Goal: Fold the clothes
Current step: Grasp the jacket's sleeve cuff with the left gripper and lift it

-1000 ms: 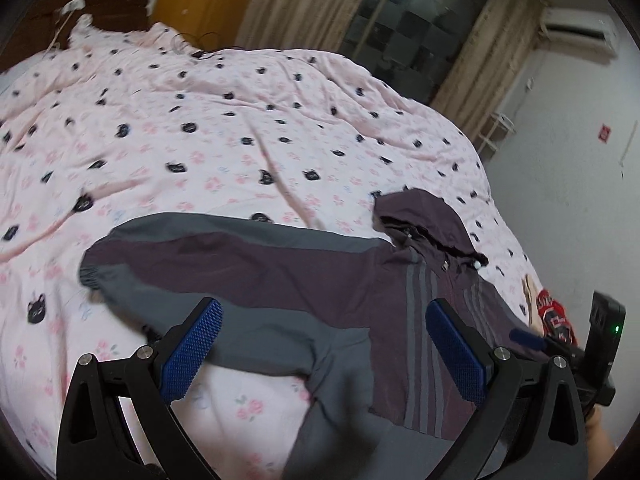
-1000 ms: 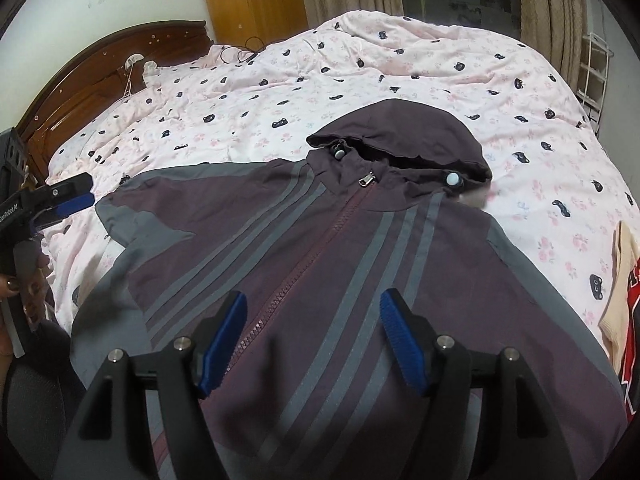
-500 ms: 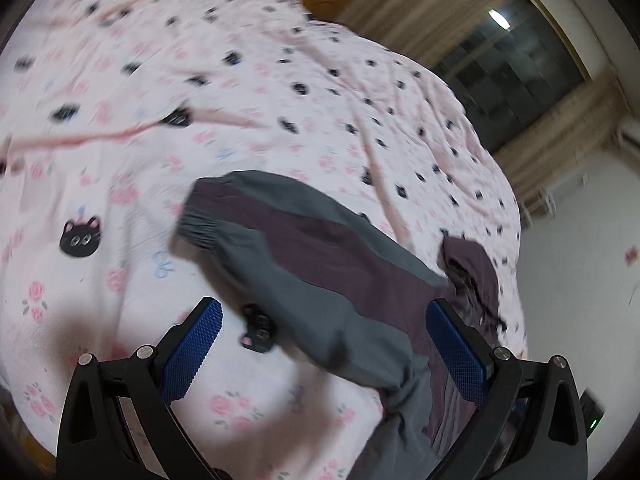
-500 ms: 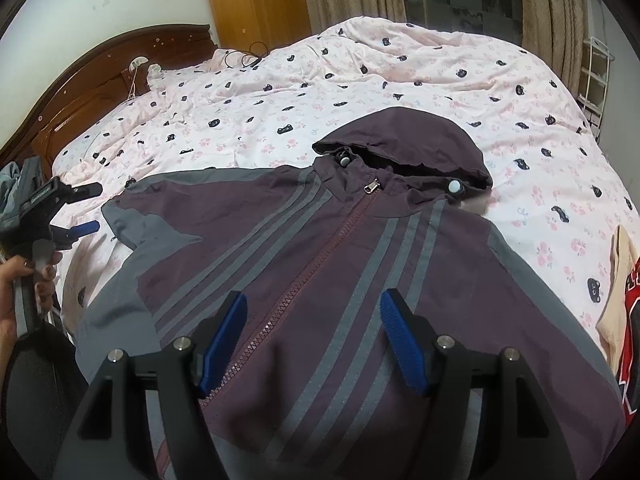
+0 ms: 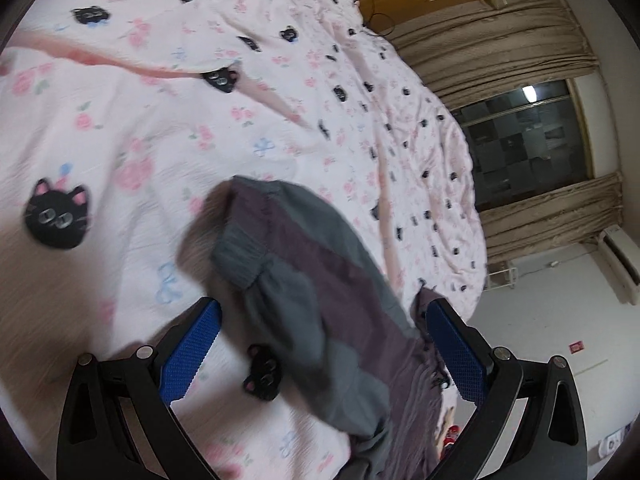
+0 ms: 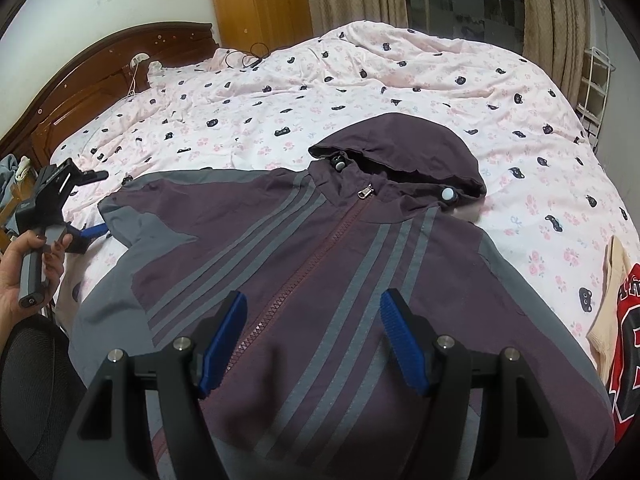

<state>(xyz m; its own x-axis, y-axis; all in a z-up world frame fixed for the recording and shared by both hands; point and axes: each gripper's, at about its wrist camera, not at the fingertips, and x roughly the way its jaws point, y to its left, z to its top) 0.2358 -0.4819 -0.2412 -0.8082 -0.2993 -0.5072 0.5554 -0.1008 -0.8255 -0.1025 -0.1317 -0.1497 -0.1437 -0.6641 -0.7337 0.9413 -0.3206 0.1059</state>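
A purple and grey hooded jacket (image 6: pixel 320 264) lies flat, zipped and front up, on a pink cat-print bed cover (image 6: pixel 360 80). Its hood (image 6: pixel 400 152) points to the far side. My right gripper (image 6: pixel 314 336) hovers open over the jacket's lower front by the zipper, holding nothing. In the left wrist view the jacket's sleeve (image 5: pixel 304 280) runs between my open left gripper's (image 5: pixel 320 344) blue pads, its ribbed cuff (image 5: pixel 240 256) just beyond them. The pads stand apart from the cloth. From the right wrist view, the left gripper (image 6: pixel 86 208) sits by the sleeve end, held by a hand (image 6: pixel 24 276).
A wooden headboard (image 6: pixel 92 80) is at the far left, a wardrobe (image 6: pixel 260 4) and curtains (image 6: pixel 552 12) behind the bed. A red jersey on a beige garment (image 6: pixel 624 320) lies at the right edge. A dark chair (image 6: pixel 32 392) stands at the lower left.
My left gripper has rolled, dropped and moved toward the sleeve, so the cuff now lies close ahead between its fingers. The right gripper and the jacket have stayed put.
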